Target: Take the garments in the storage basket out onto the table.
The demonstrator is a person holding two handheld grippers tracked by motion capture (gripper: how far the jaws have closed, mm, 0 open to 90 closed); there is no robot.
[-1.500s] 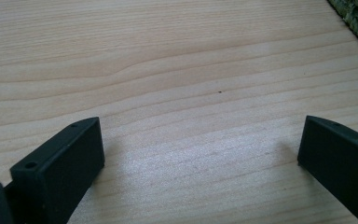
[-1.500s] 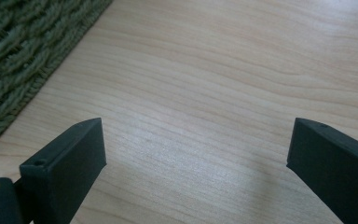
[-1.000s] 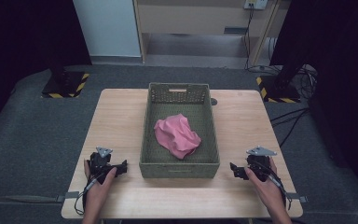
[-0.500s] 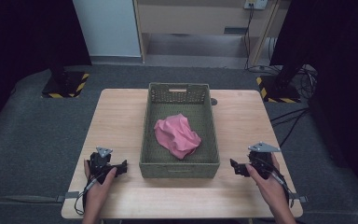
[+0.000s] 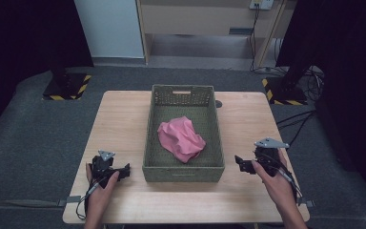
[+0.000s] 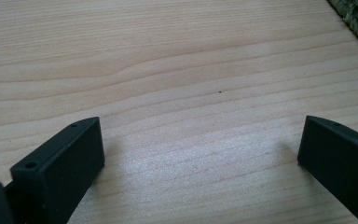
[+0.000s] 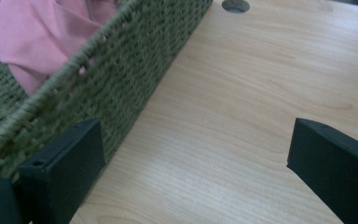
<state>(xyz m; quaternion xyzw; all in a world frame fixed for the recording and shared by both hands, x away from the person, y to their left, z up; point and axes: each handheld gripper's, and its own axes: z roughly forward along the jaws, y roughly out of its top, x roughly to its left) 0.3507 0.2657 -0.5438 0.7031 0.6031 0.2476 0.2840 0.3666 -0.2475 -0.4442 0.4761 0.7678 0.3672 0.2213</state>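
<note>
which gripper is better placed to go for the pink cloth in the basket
Right, by a narrow margin. The right gripper is open beside the basket, its view already showing the pink cloth over the rim. The left gripper, also open, faces mostly bare table.

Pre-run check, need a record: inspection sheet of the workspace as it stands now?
Surface: wooden table, bare wood at both sides of the basket.
Job's things: green woven basket mid-table; crumpled pink cloth inside it.
Clutter: nothing seen.
Grippers: left hand-held gripper and right hand-held gripper flank the basket's near end, both open, holding nothing.
Cables: one trails from each gripper; more cables on the floor at far right.
Surroundings: grey carpet, hazard-striped stand bases.
</note>
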